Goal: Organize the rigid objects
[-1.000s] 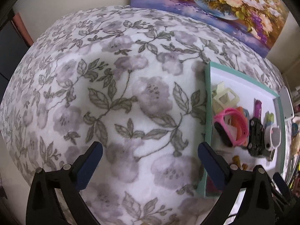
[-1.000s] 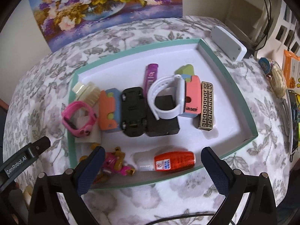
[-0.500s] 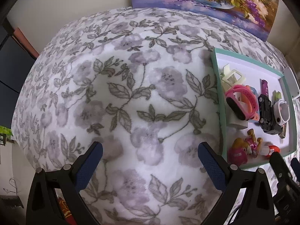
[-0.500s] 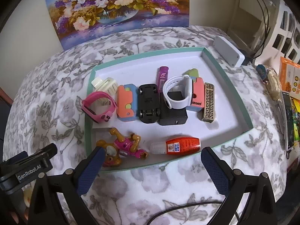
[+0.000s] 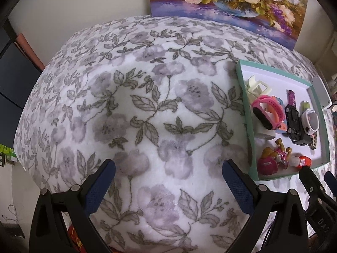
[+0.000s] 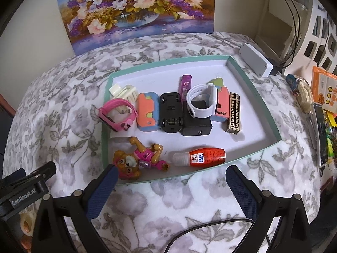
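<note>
While both grippers, left (image 5: 168, 181) and right (image 6: 169, 182), are hovering fingers spread, empty: red plastic glue bottle (image 6: 200, 156) in teal-rimmed tray (image 6: 256, 93) looking light, stiff, slippery; gripping across mid-body likely best.

A green tray (image 6: 254, 97) holds small things: a pink watch (image 6: 117, 116), white watch (image 6: 202, 103), toy dog (image 6: 137, 161) and red bottle (image 6: 202, 157) lying flat.

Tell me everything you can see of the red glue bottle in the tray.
The red glue bottle lies on its side near the front edge of the teal-rimmed tray, clear cap pointing left toward the toy dog, apart from it. It looks like glossy plastic, with a white printed label facing up. Nothing touches it but the tray floor.
</note>
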Demonstrator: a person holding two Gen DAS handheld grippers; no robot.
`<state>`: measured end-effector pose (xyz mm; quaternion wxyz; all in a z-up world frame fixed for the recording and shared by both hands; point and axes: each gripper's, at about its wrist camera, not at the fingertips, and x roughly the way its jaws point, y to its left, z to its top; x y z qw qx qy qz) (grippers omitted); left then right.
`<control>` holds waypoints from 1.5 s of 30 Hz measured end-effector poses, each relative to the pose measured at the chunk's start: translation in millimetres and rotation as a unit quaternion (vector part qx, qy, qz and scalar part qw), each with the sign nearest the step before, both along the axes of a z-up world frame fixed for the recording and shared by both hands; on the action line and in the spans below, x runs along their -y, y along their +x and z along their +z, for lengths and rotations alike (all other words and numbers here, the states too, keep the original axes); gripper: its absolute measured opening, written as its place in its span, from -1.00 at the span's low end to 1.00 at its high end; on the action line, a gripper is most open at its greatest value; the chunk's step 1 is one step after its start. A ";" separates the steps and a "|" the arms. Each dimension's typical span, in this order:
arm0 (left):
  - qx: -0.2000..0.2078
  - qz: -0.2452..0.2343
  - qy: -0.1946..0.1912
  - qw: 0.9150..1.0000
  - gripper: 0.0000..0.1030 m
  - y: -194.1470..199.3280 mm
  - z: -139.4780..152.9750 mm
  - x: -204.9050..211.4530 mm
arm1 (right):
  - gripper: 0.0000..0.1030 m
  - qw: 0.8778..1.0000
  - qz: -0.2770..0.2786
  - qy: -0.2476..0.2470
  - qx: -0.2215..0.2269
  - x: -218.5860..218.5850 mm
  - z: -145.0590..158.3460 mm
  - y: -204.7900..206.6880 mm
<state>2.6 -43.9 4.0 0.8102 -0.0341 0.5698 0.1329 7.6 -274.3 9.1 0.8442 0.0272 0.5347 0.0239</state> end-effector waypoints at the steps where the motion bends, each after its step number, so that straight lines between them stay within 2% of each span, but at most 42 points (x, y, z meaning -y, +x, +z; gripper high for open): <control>1: 0.001 0.000 0.001 1.000 0.96 -0.5 0.8 0.0 | 1.00 1.000 0.000 0.000 0.001 -0.1 0.7 -0.3; 7: 0.007 -0.001 0.017 1.000 0.96 -5.0 4.6 -2.3 | 1.00 1.000 0.005 -0.003 0.005 -2.7 3.0 -2.2; 45: 0.011 -0.020 0.017 1.000 0.96 -0.3 5.8 2.8 | 1.00 1.000 0.022 -0.009 0.011 -8.3 4.5 3.3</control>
